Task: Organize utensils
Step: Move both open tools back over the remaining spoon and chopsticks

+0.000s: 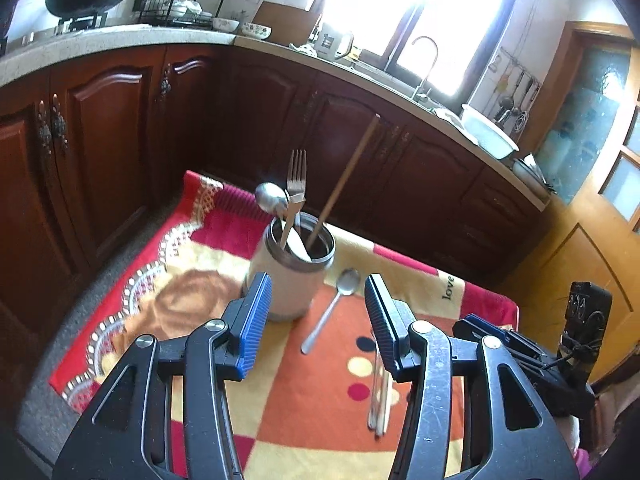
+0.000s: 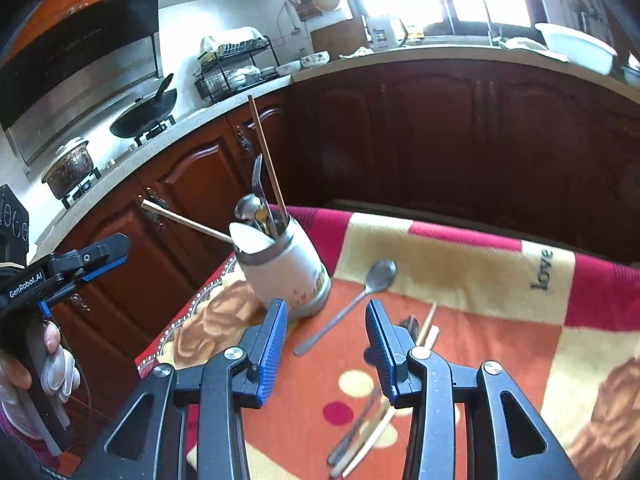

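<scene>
Both grippers' fingers (image 1: 256,320) part-open, empty; spoon (image 1: 334,308) on cloth betw/ahead of them.

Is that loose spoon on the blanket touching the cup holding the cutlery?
Apart. The right wrist view shows blanket between the spoon and the cup.

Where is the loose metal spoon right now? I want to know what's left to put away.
The spoon lies flat on the blanket, just right of the utensil holder in both wrist views, bowl pointing away, with nothing gripping it.
</scene>
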{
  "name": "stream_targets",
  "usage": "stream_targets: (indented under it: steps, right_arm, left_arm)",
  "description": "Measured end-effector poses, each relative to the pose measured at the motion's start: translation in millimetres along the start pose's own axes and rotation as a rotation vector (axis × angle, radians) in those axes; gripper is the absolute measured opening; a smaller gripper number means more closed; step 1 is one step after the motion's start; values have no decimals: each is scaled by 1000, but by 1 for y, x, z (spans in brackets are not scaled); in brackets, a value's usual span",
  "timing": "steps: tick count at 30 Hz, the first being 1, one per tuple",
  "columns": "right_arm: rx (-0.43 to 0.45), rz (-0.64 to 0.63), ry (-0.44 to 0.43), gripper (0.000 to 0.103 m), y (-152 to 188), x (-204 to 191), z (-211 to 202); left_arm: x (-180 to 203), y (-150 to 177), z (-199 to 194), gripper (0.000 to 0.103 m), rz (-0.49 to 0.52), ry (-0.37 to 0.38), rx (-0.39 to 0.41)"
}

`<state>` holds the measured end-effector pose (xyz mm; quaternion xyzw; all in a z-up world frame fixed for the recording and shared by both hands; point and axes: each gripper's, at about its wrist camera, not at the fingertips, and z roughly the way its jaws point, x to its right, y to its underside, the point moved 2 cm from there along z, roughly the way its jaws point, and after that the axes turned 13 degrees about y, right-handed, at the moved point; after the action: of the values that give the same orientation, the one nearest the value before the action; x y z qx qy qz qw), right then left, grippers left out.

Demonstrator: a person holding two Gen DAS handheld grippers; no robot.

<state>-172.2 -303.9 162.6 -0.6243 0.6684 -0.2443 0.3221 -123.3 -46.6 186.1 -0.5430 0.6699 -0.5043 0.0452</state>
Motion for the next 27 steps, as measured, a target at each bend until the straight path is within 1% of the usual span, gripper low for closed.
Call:
stream_targets:
  steps: [5,10,19,27]
  right_arm:
    - [-5,28,17,39,16,12,-14]
    - [-6,79,19,40,31,22,-26]
    - [-26,102,38,41,48,34,-33]
    - [-63,121,58,41,59,45,-26]
  left_arm:
    - [3,13,0,48,-29,9,-19]
    - [14,22,1,48,-22,20,-32]
    - [29,38,12,48,-5,36,-70]
    - [40,51,28,48,25,34,-111]
